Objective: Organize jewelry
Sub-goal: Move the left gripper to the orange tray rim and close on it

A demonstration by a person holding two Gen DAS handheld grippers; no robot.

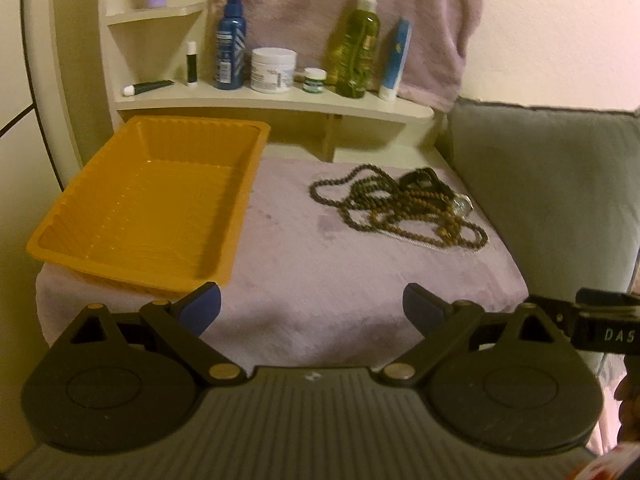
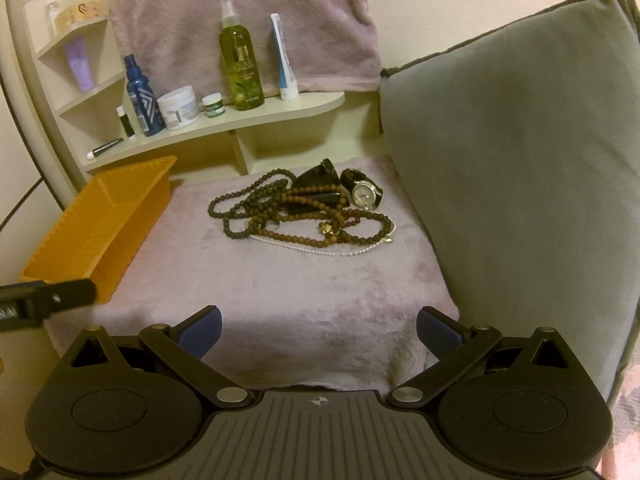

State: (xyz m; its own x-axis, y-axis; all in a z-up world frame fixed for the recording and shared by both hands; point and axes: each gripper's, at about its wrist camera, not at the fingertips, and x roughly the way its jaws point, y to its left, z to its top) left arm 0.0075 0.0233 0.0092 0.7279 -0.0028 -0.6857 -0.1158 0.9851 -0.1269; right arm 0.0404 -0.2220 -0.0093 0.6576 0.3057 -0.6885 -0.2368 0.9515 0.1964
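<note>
the left gripper is held with its blue-padded fingers spread wide and nothing between them, low over the near edge of the lilac plush cloth; the right gripper is likewise spread wide and empty, above the same cloth's near edge. in the left wrist view an orange ribbed tray is seen at about ten o'clock from the left gripper, lying on the cloth with nothing inside it. at about twelve o'clock a cream shelf is seen behind the cloth, carrying a blue spray bottle, a white jar, a small green-labelled jar, a green spray bottle and a blue-and-white tube. at about one o'clock the jewelry pile lies on the cloth, well apart from the tray: dark and brown bead strands tangled together, a thin pale chain under their near side. in the right wrist view a wristwatch with a black strap is seen at the pile's far right, touching the beads. a grey cushion stands at about two o'clock, just beside the cloth's right edge.
</note>
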